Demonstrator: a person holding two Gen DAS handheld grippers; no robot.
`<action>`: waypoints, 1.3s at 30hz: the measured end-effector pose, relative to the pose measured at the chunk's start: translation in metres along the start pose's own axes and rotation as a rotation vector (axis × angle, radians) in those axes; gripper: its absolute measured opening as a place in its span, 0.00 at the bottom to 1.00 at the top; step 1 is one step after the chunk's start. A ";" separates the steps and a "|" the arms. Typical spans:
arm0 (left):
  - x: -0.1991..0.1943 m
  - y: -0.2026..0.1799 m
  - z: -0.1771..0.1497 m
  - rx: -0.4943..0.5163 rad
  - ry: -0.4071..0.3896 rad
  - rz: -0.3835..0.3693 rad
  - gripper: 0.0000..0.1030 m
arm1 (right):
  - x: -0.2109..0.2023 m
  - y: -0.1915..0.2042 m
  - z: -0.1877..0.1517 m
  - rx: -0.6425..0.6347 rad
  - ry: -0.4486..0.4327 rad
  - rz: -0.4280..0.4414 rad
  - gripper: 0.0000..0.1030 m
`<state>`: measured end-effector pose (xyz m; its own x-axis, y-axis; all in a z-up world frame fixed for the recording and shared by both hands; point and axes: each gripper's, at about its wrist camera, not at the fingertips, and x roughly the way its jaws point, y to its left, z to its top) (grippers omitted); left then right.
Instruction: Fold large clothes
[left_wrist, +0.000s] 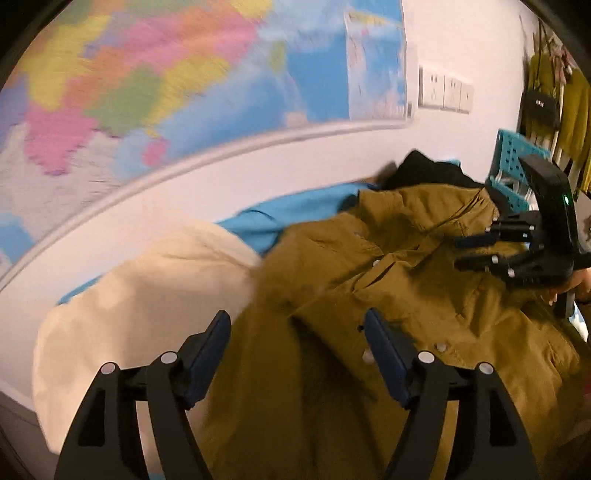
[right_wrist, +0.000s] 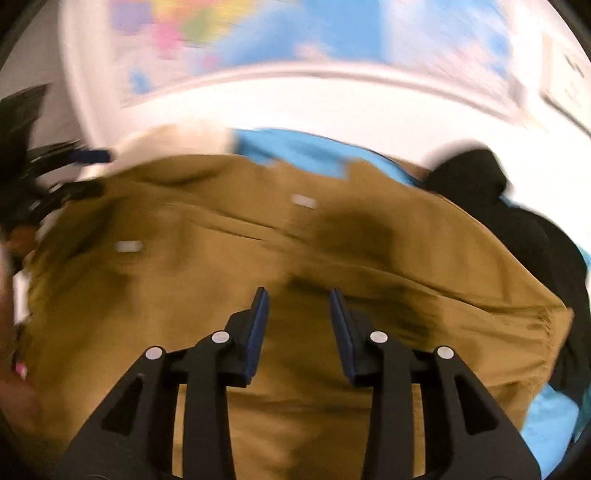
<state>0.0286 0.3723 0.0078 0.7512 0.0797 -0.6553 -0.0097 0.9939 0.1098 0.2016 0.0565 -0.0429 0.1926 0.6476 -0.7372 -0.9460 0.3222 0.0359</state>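
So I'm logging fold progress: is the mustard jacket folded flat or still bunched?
Still bunched. The mustard jacket lies rumpled in uneven creases on the blue sheet, not squared. Neither the left gripper nor the right gripper holds it.

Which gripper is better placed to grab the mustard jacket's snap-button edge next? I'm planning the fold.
Probably left: the left gripper is open over the mustard jacket, snap buttons beside one finger. The right gripper faces plain fabric.
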 end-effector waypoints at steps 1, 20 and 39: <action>-0.008 0.002 -0.007 -0.005 -0.004 0.012 0.70 | 0.002 0.013 0.003 -0.023 0.001 0.049 0.34; -0.049 0.037 -0.065 -0.090 0.119 0.089 0.13 | 0.017 0.094 0.007 -0.058 0.015 0.369 0.38; -0.060 0.042 -0.006 -0.216 0.083 -0.011 0.47 | 0.026 0.216 0.042 -0.051 -0.017 0.811 0.06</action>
<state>-0.0209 0.4097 0.0472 0.6951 0.0654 -0.7160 -0.1491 0.9873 -0.0545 0.0131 0.1721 -0.0257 -0.5545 0.6765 -0.4846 -0.8033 -0.2833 0.5238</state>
